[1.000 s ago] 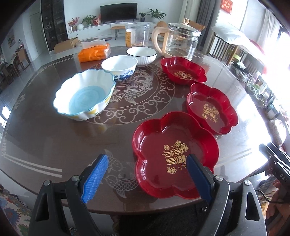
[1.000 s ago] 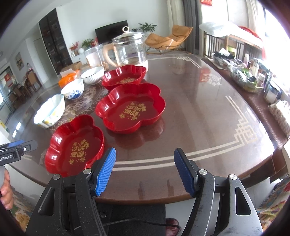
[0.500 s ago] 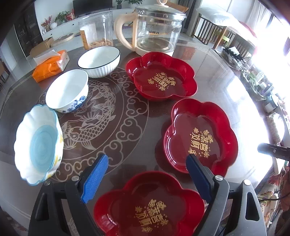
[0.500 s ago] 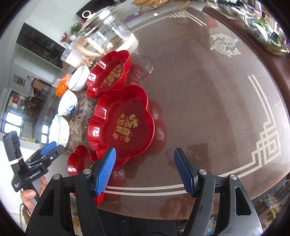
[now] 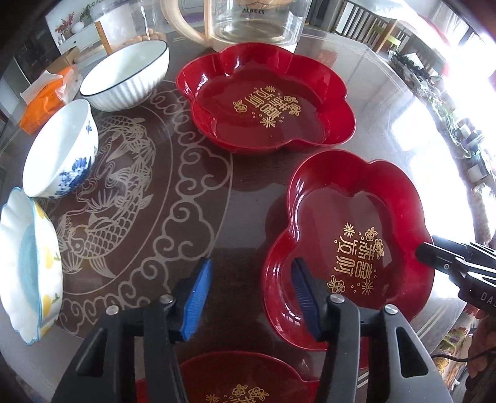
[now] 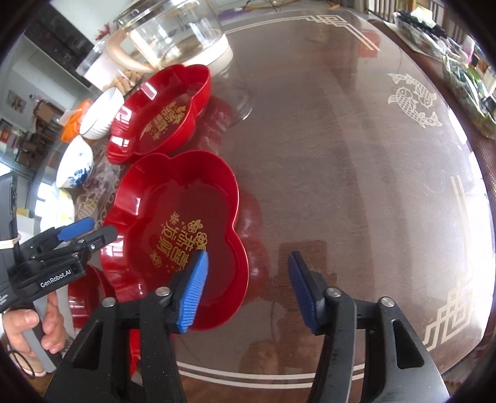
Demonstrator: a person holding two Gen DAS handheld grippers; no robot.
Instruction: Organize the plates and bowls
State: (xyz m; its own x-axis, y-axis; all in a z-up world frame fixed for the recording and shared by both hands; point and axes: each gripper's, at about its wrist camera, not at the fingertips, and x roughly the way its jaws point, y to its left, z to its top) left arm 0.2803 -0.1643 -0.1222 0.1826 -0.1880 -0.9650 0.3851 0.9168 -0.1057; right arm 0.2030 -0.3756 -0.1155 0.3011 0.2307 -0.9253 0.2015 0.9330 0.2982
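Both grippers now lower, red lobed plate (image 5: 350, 229), gold lettering

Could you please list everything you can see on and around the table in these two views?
red flower-shaped plates: three, red with gold lettering, in a row on the table; the middle one sits between the two grippers.
bowls: three, white (one black-rimmed, one blue-patterned, one scalloped with a blue inside), left of the plates.
glass kettle: one, clear with a cream handle, far edge.
glass jar: one, clear, beside the kettle.
orange packet: one, far left.
table: one, dark brown with pale fish patterns.
left gripper: black with blue pads, jaws have just been closing, straddling the middle plate's rim.
right gripper: same, straddling the opposite rim.
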